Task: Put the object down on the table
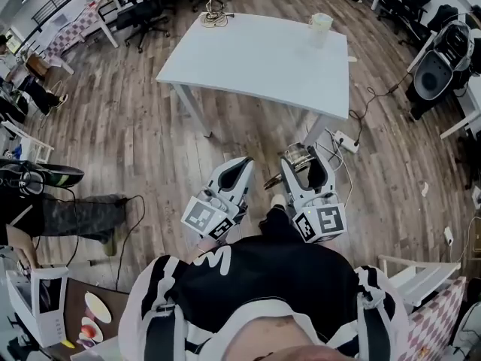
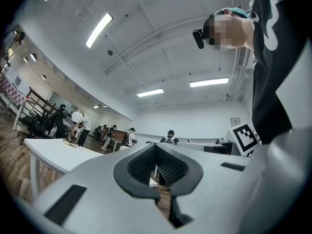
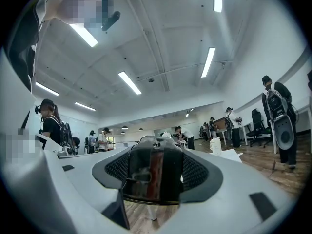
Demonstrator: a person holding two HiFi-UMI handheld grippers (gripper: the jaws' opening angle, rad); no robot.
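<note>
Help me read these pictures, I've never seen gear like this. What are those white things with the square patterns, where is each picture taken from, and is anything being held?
No robot here: a person holds a hand-operated two-jaw gripper in each hand. The cubes with square markers are part of the grippers.

The head view comes from a camera on the person's head, looking steeply down. The other two come from cameras riding on the grippers, looking along their jaws.

The left gripper has its jaws together with nothing between them. The right gripper is clamped on a dark shiny object; I can't tell what it is.

Ahead stands a white table, where the object should go. A pale cup and a coiled cable sit at its far edge.
</note>
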